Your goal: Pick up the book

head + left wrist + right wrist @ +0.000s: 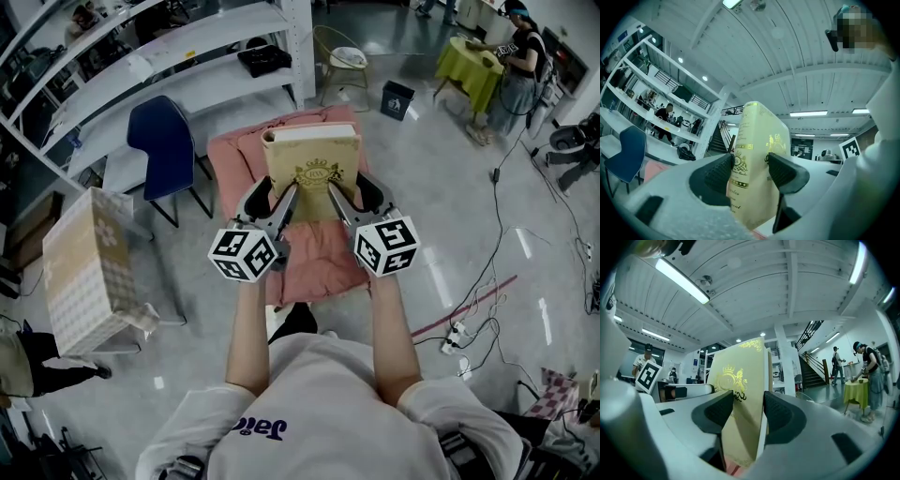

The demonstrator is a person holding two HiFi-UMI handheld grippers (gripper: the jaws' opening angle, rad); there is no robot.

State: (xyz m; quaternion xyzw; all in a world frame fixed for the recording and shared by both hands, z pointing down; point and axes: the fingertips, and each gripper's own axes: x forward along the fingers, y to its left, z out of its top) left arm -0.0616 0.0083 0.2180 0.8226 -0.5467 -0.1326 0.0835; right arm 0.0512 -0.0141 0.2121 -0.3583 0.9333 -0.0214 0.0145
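A cream hardback book (pixel 312 169) with a gold crest on its cover is held up in the air, above a pink cushion (pixel 291 253). My left gripper (pixel 283 200) is shut on the book's left edge and spine (pixel 749 174). My right gripper (pixel 338 200) is shut on the book's right, page-side edge (pixel 743 399). In both gripper views the black pads press on either face of the book. The book stands tilted, cover toward me, with its top away from me.
A blue chair (pixel 167 142) stands left of the cushion, before white shelving (pixel 178 56). A patterned box (pixel 86 272) lies at the left. Cables (pixel 487 281) run over the floor at the right. A person stands at a yellow-green table (pixel 469 66) far right.
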